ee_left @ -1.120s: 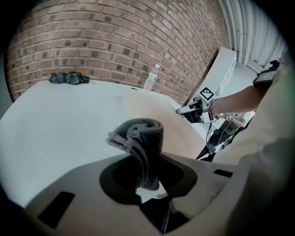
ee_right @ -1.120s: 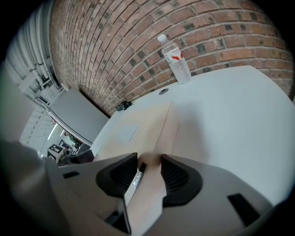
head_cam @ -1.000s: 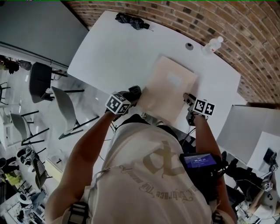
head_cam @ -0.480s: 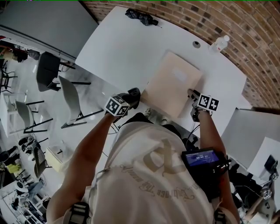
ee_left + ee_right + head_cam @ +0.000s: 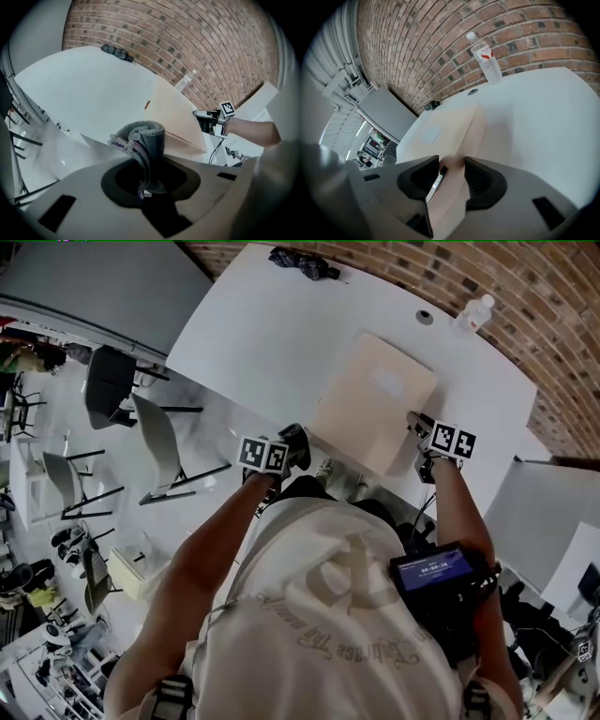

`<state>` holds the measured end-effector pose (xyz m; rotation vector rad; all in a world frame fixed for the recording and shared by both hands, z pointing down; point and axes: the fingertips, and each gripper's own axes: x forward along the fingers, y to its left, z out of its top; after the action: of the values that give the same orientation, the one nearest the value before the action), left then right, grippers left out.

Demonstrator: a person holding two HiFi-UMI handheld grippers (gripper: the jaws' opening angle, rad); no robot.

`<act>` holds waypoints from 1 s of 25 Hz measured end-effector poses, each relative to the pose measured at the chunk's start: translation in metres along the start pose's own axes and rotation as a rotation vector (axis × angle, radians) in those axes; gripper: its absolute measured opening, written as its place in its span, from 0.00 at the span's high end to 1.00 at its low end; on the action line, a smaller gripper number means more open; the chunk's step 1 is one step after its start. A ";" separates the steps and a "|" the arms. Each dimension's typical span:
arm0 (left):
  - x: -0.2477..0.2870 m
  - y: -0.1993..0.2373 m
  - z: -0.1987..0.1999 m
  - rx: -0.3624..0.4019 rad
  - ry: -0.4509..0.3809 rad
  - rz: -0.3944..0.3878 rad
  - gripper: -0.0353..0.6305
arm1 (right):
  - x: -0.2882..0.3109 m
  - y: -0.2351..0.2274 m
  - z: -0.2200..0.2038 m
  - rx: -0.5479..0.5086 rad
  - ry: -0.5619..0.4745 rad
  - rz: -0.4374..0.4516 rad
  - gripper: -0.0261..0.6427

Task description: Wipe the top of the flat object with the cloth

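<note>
The flat object is a beige board (image 5: 375,404) lying on the white table (image 5: 262,343); it also shows in the left gripper view (image 5: 176,117) and the right gripper view (image 5: 440,129). My left gripper (image 5: 298,442) hovers at the table's near edge, just off the board's near-left corner. It (image 5: 145,173) is shut on a folded grey cloth (image 5: 143,140) that sticks up from the jaws. My right gripper (image 5: 417,423) sits at the board's near-right edge. Its (image 5: 451,176) jaws have just been opening and straddle that edge.
A clear water bottle (image 5: 473,313) (image 5: 486,58) stands at the table's far right by the brick wall, near a round cable hole (image 5: 426,318). A dark bundle (image 5: 302,262) (image 5: 117,52) lies at the far left edge. Chairs (image 5: 159,442) stand on the floor to the left.
My left gripper has drawn back from the board's near-left corner toward the table edge and rolled, cloth still in it. The right gripper has stayed at the board's edge.
</note>
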<state>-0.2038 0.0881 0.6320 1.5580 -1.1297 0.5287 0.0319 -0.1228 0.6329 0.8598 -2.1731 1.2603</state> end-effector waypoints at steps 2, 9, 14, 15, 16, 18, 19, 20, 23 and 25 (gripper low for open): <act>0.010 -0.007 0.002 -0.033 0.023 0.003 0.80 | 0.001 0.000 0.000 -0.002 -0.004 0.001 0.69; 0.031 -0.036 -0.004 -0.013 0.141 -0.003 0.80 | -0.001 0.001 0.000 -0.008 -0.013 0.001 0.69; 0.040 -0.056 -0.014 0.048 0.186 -0.038 0.80 | 0.003 0.004 0.001 -0.013 -0.022 0.012 0.69; 0.043 -0.064 -0.017 0.069 0.200 -0.047 0.80 | 0.003 0.004 0.001 -0.016 -0.020 0.013 0.69; 0.047 -0.072 -0.021 0.092 0.214 -0.057 0.80 | 0.002 0.004 0.001 -0.018 -0.019 0.014 0.69; 0.055 -0.087 -0.027 0.127 0.237 -0.079 0.80 | 0.001 0.004 0.001 -0.020 -0.020 0.015 0.69; 0.059 -0.094 -0.030 0.137 0.246 -0.089 0.80 | 0.000 0.004 0.001 -0.020 -0.021 0.016 0.69; 0.062 -0.101 -0.032 0.146 0.253 -0.099 0.80 | 0.000 0.004 0.001 -0.021 -0.022 0.016 0.69; 0.071 -0.116 -0.039 0.186 0.277 -0.126 0.80 | 0.000 0.003 0.000 -0.021 -0.024 0.018 0.69; 0.074 -0.124 -0.044 0.228 0.298 -0.137 0.80 | 0.000 0.004 -0.001 -0.020 -0.025 0.020 0.69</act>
<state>-0.0537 0.0951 0.6439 1.6713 -0.7509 0.7892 0.0295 -0.1209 0.6310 0.8516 -2.2151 1.2423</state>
